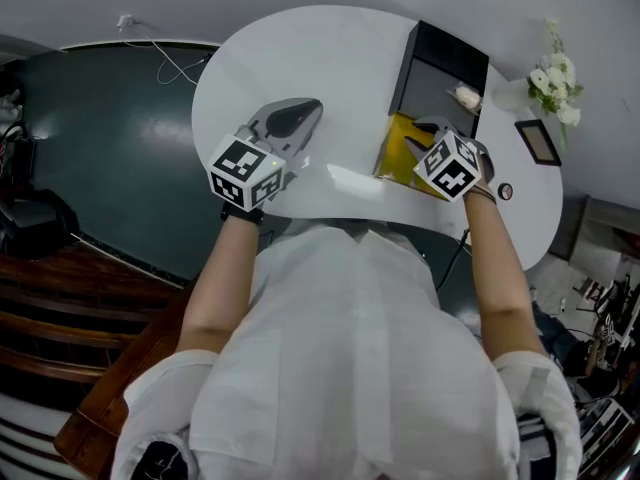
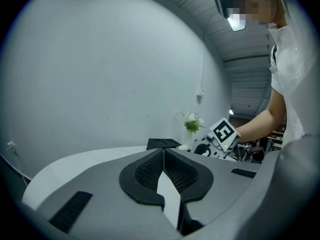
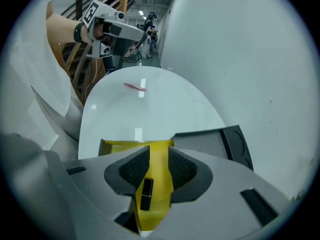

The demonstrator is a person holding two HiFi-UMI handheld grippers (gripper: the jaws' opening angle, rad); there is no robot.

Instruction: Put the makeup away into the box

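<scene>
Black lipstick (image 3: 146,194) lay inside yellow box (image 3: 112,146), lid (image 3: 210,141) open, near table (image 1: 330,58) front edge. Right gripper (image 3: 159,155) hung above box, jaws half apart, pads clear of lipstick. Pink stick (image 3: 135,86) lay on table, well apart from box. Left gripper (image 2: 163,151) jaws closed together, empty.

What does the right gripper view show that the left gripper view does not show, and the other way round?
Only the right gripper view: the yellow box with a black tube lying in it below the open right claw, and a thin pink item farther off on the white table.
Only the left gripper view: the white flowers, and the left claw with its jaws together and nothing between them.
Both: the white table and the black lid; each view also shows the other claw.
</scene>
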